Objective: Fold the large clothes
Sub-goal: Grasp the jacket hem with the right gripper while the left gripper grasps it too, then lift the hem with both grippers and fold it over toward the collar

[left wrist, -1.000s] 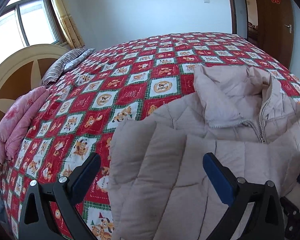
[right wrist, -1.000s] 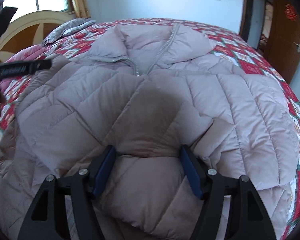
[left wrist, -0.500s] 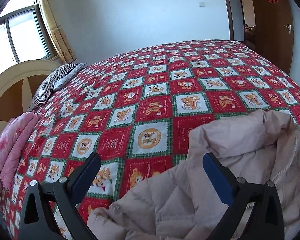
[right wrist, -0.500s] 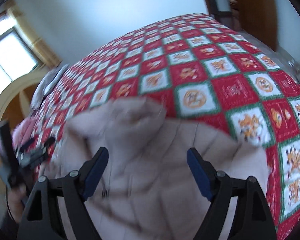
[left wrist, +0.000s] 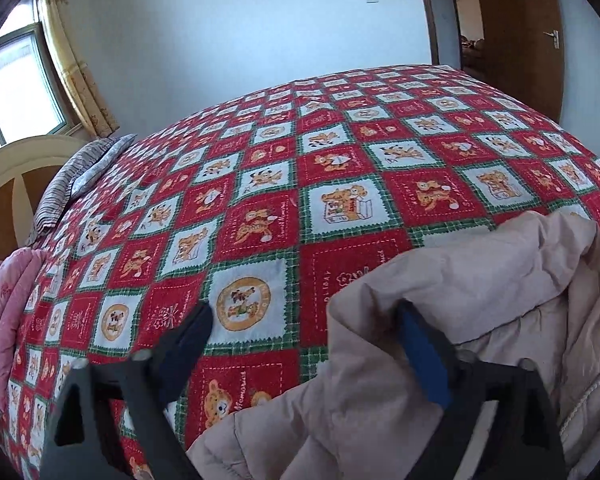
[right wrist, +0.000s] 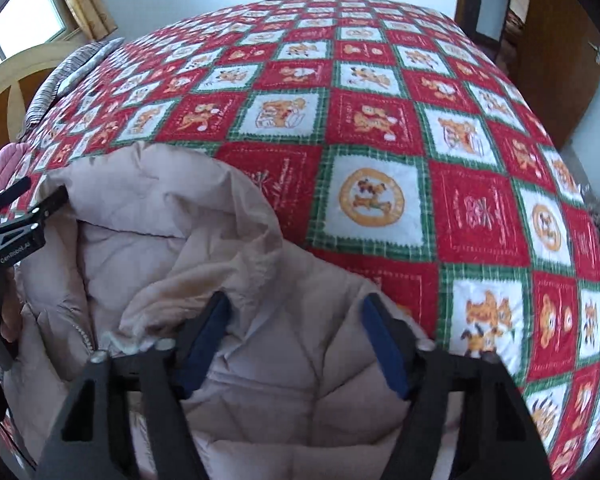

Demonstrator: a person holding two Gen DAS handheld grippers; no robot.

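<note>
A pale pink quilted jacket (left wrist: 480, 300) lies bunched on the red, white and green bear-patterned bedspread (left wrist: 260, 220). My left gripper (left wrist: 304, 312) hangs over its shoulder edge, jaws closing. The right pad lies against the fabric and the left pad is over the bare bedspread. In the right wrist view the jacket (right wrist: 160, 220) fills the lower left, collar and zip showing. My right gripper (right wrist: 296, 300) is closing with quilted fabric between its fingers, not visibly pinched. The left gripper (right wrist: 12, 220) and a hand show at the left edge.
A folded pink blanket (left wrist: 4, 312), a striped pillow (left wrist: 76, 176) and a cream headboard (left wrist: 12, 184) sit on the bed's left side. A window (left wrist: 16, 88) with curtains is behind them. A brown door (left wrist: 516, 32) stands open at the far right.
Both views have slid from over the jacket's body to its collar end, with much more bedspread showing. Both pairs of fingers stand closer together than half a second ago.
</note>
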